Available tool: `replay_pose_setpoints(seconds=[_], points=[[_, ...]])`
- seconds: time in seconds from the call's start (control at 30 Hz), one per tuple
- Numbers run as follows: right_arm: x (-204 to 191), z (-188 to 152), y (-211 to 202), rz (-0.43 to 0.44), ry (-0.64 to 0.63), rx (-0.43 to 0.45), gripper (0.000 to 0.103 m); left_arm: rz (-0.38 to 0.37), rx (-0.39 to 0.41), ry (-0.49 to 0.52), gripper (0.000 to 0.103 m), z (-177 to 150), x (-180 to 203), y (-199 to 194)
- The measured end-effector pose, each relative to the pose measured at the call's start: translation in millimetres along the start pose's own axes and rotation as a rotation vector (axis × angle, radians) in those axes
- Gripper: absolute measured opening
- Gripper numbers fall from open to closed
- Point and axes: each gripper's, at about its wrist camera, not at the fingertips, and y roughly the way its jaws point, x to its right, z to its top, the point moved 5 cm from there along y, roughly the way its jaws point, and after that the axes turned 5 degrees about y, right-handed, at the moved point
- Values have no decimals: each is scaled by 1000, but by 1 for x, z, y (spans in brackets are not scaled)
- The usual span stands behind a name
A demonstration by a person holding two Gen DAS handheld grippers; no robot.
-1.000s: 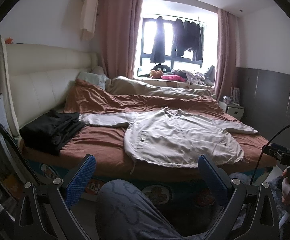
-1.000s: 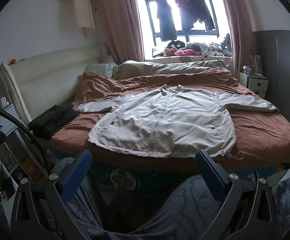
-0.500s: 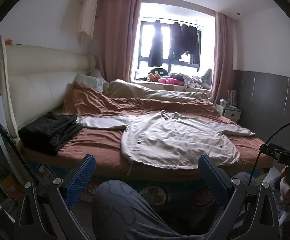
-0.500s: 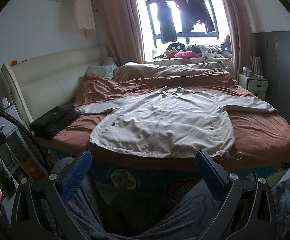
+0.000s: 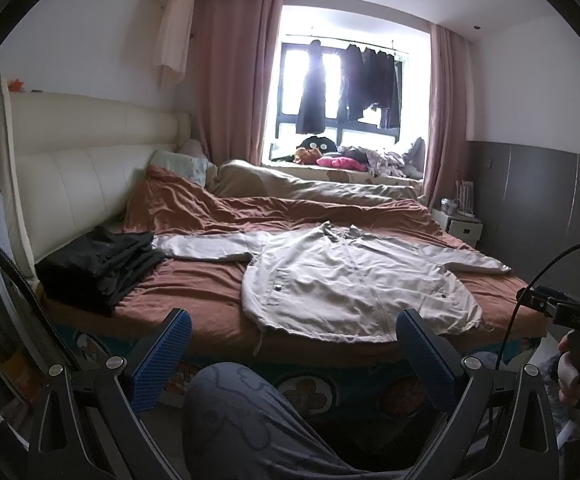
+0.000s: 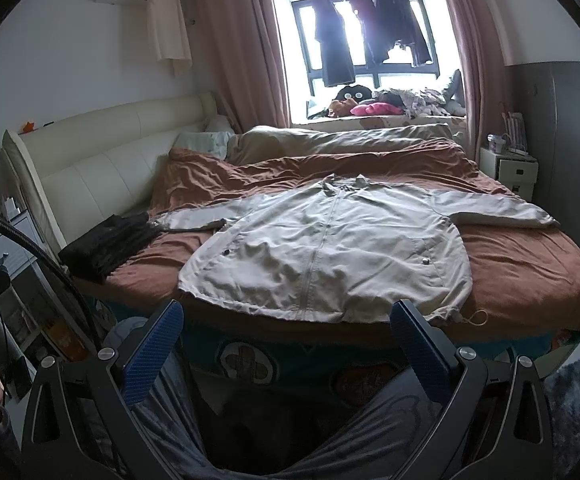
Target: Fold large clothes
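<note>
While both cameras have pulled back a little from the bed [image 6: 529, 264], the jacket [image 6: 329, 248] lies flat, not folded yet. The left gripper [image 5: 293, 356] and right gripper [image 6: 286, 350] stay wide and empty.

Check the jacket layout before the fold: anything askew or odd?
Mostly fine. The beige jacket lies flat, zipped, sleeves spread. Its hem reaches the mattress edge, and the drawstring dangles over it. Its left sleeve end sits right beside the black clothes pile; contact unclear.

windowsill heap [image 6: 389, 104] too small to identify; bed [image 5: 210, 320] base hidden by knee [image 5: 242, 408].
</note>
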Motion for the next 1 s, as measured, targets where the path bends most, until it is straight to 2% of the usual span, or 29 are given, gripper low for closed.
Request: replay_pose_setpoints(seconds=[0.67, 1.0], points=[[3, 4, -1, 4, 29, 1, 103, -10, -4, 16, 103, 8, 6, 4], [4, 16, 31, 10, 27, -29, 103, -3, -22, -4, 103, 13, -10, 35]])
